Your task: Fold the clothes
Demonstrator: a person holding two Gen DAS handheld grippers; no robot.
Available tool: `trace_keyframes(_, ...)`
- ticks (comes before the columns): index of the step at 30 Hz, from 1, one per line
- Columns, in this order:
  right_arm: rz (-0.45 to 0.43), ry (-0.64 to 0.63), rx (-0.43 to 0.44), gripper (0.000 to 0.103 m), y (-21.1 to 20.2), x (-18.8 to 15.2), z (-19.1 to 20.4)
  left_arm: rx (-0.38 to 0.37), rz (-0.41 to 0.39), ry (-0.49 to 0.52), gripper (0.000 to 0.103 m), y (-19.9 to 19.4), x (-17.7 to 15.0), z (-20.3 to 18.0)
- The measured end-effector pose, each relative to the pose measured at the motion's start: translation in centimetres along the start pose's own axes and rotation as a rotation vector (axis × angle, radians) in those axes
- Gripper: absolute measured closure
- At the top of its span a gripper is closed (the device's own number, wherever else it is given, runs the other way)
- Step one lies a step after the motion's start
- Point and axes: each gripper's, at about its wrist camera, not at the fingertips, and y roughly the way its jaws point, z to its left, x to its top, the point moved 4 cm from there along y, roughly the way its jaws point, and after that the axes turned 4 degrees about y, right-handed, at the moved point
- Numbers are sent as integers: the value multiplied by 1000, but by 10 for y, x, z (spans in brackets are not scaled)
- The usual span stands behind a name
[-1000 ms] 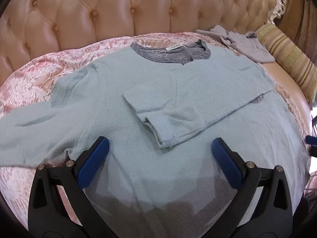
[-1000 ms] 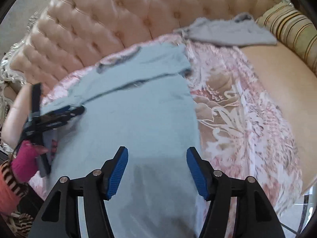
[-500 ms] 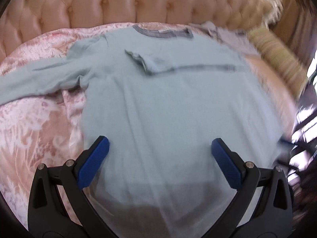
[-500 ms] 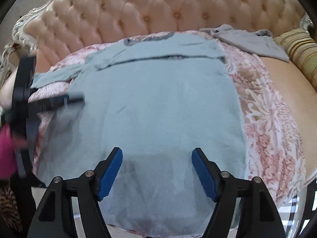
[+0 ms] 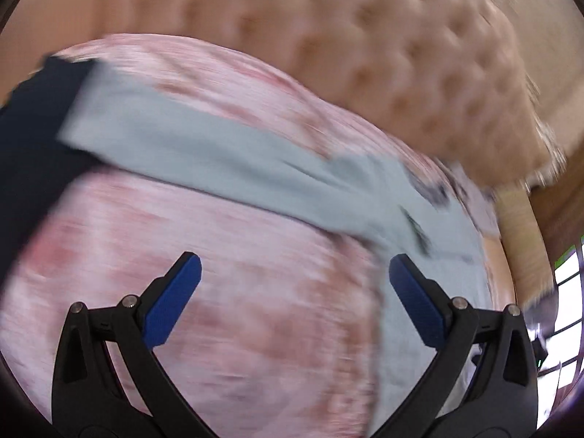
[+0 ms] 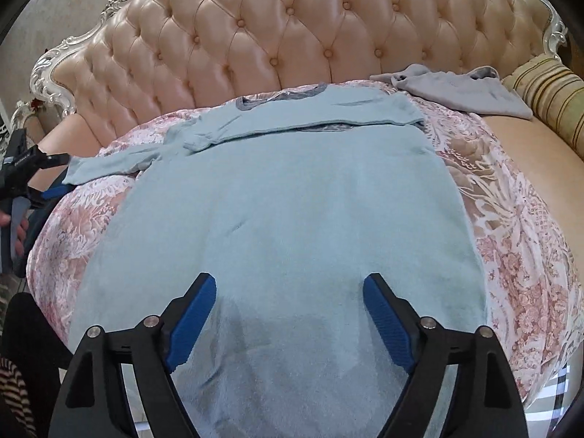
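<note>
A light blue sweater (image 6: 284,197) lies flat on the pink floral bedspread (image 6: 511,219), collar toward the headboard. Its right sleeve is folded across the chest; its left sleeve (image 6: 109,162) stretches out to the left. My right gripper (image 6: 290,292) is open and empty above the sweater's lower part. My left gripper (image 5: 294,273) is open and empty over the bedspread, with the outstretched sleeve (image 5: 204,157) ahead of it; that view is blurred. The left gripper also shows at the left edge of the right wrist view (image 6: 40,179), near the sleeve's cuff.
A tufted peach headboard (image 6: 292,29) runs along the back. A grey garment (image 6: 460,91) lies at the back right beside a striped pillow (image 6: 551,91). A dark shape (image 5: 25,138) fills the left edge of the left wrist view.
My left gripper has swung left, from over the sweater's body to beside the outstretched sleeve. My right gripper has drawn back and centred over the sweater's lower part. Both stayed open.
</note>
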Motion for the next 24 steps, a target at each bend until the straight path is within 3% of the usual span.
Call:
trace_keyframes(6, 17, -49, -17, 6, 6, -1, 8, -88, -110, -335, 2, -20, 15, 91)
trace_keyframes(7, 21, -62, -22, 3, 7, -2, 10, -110, -118, -370, 6, -20, 18, 99)
trace_keyframes(8, 26, -76, -31, 1, 8, -3, 12, -120, -119, -395, 17, -19, 20, 105)
trace_keyframes(9, 31, -90, -40, 1, 9, -4, 14, -125, -114, -414, 25, -17, 21, 109)
trace_keyframes(12, 36, -106, -55, 0, 10, -5, 15, -144, -82, -452, 26, -8, 22, 114)
trace_keyframes(16, 36, -104, -53, 0, 10, -4, 15, -154, -116, -418, 34, -11, 33, 110)
trace_keyframes(24, 38, -109, -56, 0, 10, -5, 15, -84, -104, -462, 43, 0, 41, 123)
